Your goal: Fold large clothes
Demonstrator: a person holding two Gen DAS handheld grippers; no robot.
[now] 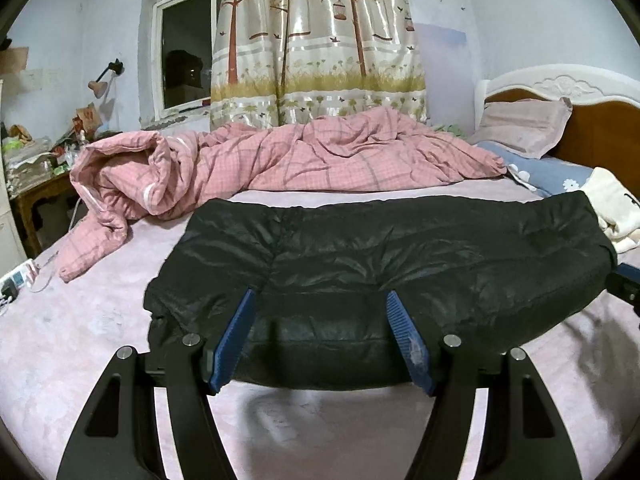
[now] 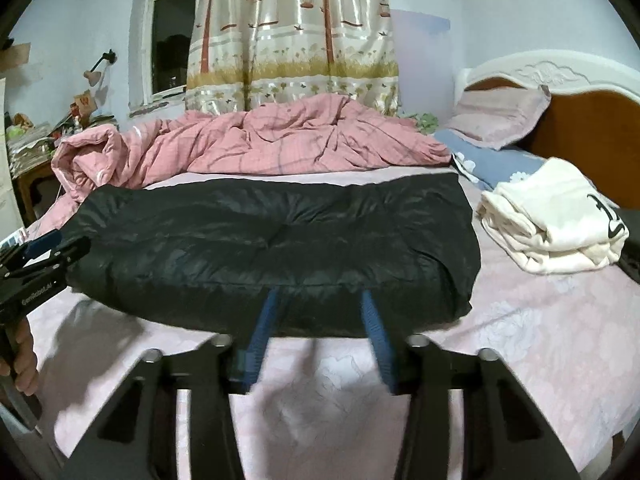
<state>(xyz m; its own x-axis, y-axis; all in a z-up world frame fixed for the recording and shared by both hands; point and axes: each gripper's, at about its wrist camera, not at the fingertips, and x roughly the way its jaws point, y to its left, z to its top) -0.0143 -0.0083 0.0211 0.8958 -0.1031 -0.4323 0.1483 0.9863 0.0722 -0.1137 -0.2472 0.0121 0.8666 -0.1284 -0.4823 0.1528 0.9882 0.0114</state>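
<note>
A black puffy garment [image 1: 380,264] lies folded in a wide band across the pink bed sheet [image 1: 80,340]; it also shows in the right wrist view [image 2: 272,240]. My left gripper [image 1: 320,300] is open, its blue fingers [image 1: 240,328] over the garment's near left edge. My right gripper [image 2: 320,292] is open, its blue fingers [image 2: 374,328] at the garment's near edge right of the middle. The left gripper shows in the right wrist view [image 2: 52,248] at the garment's left end, and the right gripper's edge shows in the left wrist view [image 1: 626,284].
A crumpled pink checked duvet [image 1: 280,160] lies behind the garment. A folded white garment [image 2: 552,220] sits to the right near a pink pillow [image 2: 500,116] and the headboard [image 2: 592,120]. A cluttered side table [image 1: 36,172] stands at the left by the window.
</note>
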